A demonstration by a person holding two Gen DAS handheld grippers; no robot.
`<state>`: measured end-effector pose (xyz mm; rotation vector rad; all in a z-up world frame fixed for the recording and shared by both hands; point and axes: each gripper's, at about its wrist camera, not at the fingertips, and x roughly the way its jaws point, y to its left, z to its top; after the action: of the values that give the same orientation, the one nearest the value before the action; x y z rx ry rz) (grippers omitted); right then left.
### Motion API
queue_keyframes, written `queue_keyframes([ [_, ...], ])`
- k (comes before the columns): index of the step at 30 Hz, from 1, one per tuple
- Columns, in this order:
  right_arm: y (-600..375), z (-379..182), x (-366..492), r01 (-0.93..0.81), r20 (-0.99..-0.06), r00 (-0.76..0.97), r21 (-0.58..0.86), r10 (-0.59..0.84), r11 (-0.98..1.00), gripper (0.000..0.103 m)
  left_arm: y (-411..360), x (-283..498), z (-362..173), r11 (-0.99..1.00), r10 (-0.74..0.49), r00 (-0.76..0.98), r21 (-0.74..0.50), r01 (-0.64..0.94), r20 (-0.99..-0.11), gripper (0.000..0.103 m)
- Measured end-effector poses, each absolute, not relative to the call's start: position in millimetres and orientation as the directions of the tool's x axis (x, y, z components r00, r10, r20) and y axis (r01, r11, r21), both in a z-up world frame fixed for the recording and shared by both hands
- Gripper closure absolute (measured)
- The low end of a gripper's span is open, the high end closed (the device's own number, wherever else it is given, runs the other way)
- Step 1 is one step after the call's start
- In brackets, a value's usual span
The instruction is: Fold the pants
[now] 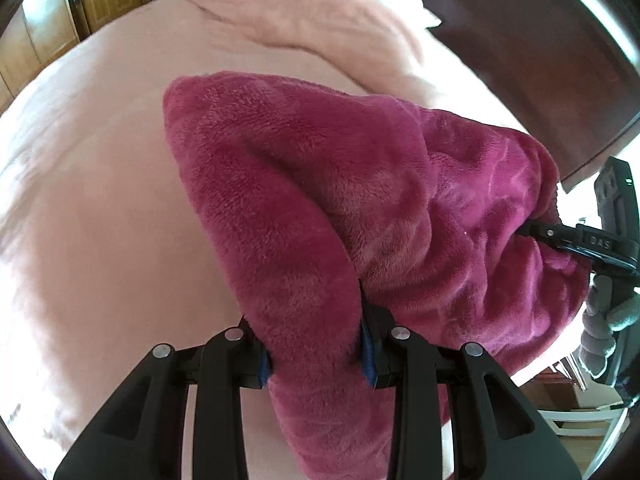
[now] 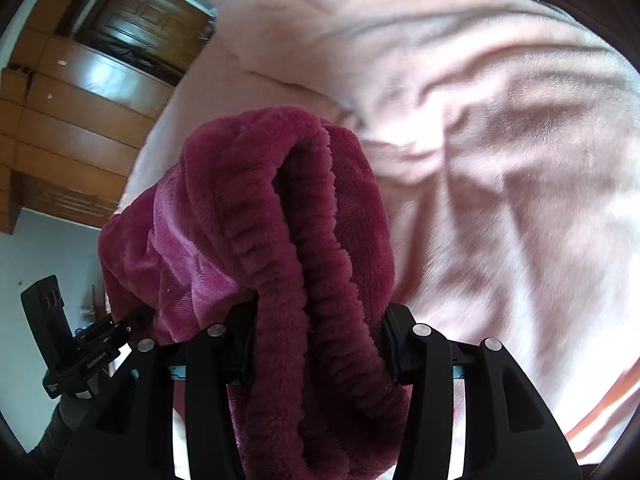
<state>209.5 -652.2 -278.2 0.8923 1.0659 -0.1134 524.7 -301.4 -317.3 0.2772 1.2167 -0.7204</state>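
Pale pink fleece bedding [image 1: 100,184] covered the bed, with brown wooden cabinets [image 2: 68,92] behind it and a rumpled pink blanket [image 2: 500,128] heaped at the far side. Lifted above that bedding hung the magenta plush fleece pants [image 1: 304,184], bunched between both tools. The left gripper [image 1: 316,354] was clamped narrowly on a thick fold of one leg. The right gripper [image 2: 318,346] stood somewhat wider, pinching the gathered elastic waistband [image 2: 288,248], which drooped over its black fingers [image 2: 404,344].
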Motion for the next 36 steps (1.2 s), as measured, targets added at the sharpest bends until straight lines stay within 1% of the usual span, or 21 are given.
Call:
queue_keyframes([
  [2, -655, -289, 216, 0.499, -0.815, 0.488, 0.554, 0.312, 0.666, 0.054, -297, 532, -330, 0.759, -0.335, 0.154, -0.169, 0.629, -0.930, 0.070],
  [4, -651, -295, 221, 0.509, -0.825, 0.479, 0.539, 0.300, 0.671, 0.051, -299, 545, -342, 0.772, -0.314, 0.141, -0.167, 0.613, -0.939, 0.067],
  [5, -650, -296, 222, 0.512, -0.832, 0.474, 0.527, 0.289, 0.678, 0.048, -299, 548, -346, 0.776, -0.307, 0.136, -0.165, 0.608, -0.942, 0.062],
  [8, -634, -289, 216, 0.505, -0.851, 0.459, 0.488, 0.257, 0.712, 0.044, -296, 555, -354, 0.792, -0.275, 0.116, -0.157, 0.590, -0.954, 0.051],
  [9, -630, -287, 215, 0.501, -0.856, 0.455, 0.473, 0.245, 0.725, 0.042, -293, 556, -356, 0.798, -0.255, 0.119, -0.140, 0.586, -0.960, 0.043],
  [11, -641, -286, 215, 0.494, -0.862, 0.452, 0.456, 0.229, 0.740, 0.042, -292, 557, -354, 0.801, -0.223, 0.135, -0.103, 0.590, -0.965, 0.035],
  [13, -638, -276, 226, 0.488, -0.873, 0.448, 0.418, 0.191, 0.766, 0.042, -287, 554, -348, 0.797, -0.201, 0.159, -0.067, 0.600, -0.967, 0.035],
  [15, -636, -258, 231, 0.480, -0.876, 0.468, 0.358, 0.112, 0.801, 0.041, -290, 549, -338, 0.794, -0.176, 0.204, -0.016, 0.608, -0.963, 0.034],
  [16, -631, -244, 224, 0.466, -0.866, 0.494, 0.337, 0.075, 0.818, 0.038, -287, 546, -332, 0.793, -0.169, 0.227, 0.005, 0.609, -0.959, 0.034],
  [17, -624, -230, 220, 0.462, -0.858, 0.511, 0.318, 0.044, 0.828, 0.030, -282, 540, -324, 0.795, -0.162, 0.257, 0.029, 0.606, -0.953, 0.031],
  [18, -621, -219, 215, 0.466, -0.851, 0.525, 0.291, 0.004, 0.836, 0.024, -280, 535, -320, 0.795, -0.162, 0.274, 0.039, 0.605, -0.948, 0.031],
  [19, -617, -206, 207, 0.470, -0.838, 0.543, 0.261, -0.043, 0.843, 0.021, -277, 529, -314, 0.794, -0.167, 0.291, 0.046, 0.606, -0.942, 0.031],
  [20, -612, -195, 201, 0.466, -0.828, 0.558, 0.251, -0.061, 0.848, 0.015, -274, 524, -308, 0.793, -0.175, 0.306, 0.050, 0.608, -0.936, 0.028],
  [21, -607, -188, 196, 0.461, -0.821, 0.567, 0.242, -0.073, 0.854, 0.010, -276, 518, -302, 0.788, -0.186, 0.321, 0.054, 0.614, -0.929, 0.017],
  [23, -590, -174, 186, 0.456, -0.820, 0.562, 0.198, -0.108, 0.868, 0.007, -274, 507, -295, 0.779, -0.205, 0.331, 0.051, 0.625, -0.921, 0.008],
  [26, -574, -170, 176, 0.441, -0.828, 0.549, 0.171, -0.114, 0.881, 0.007, -280, 494, -283, 0.773, -0.194, 0.363, 0.086, 0.628, -0.911, 0.008],
  [30, -555, -172, 164, 0.411, -0.846, 0.520, 0.128, -0.117, 0.903, 0.005, -293, 477, -266, 0.769, -0.217, 0.405, 0.100, 0.632, -0.888, 0.008],
  [33, -536, -172, 157, 0.388, -0.857, 0.500, 0.094, -0.124, 0.917, 0.005, -289, 466, -249, 0.773, -0.243, 0.425, 0.090, 0.628, -0.872, 0.008],
  [36, -522, -169, 152, 0.367, -0.854, 0.501, 0.062, -0.141, 0.928, 0.005, -288, 459, -236, 0.788, -0.228, 0.464, 0.117, 0.604, -0.856, 0.008],
])
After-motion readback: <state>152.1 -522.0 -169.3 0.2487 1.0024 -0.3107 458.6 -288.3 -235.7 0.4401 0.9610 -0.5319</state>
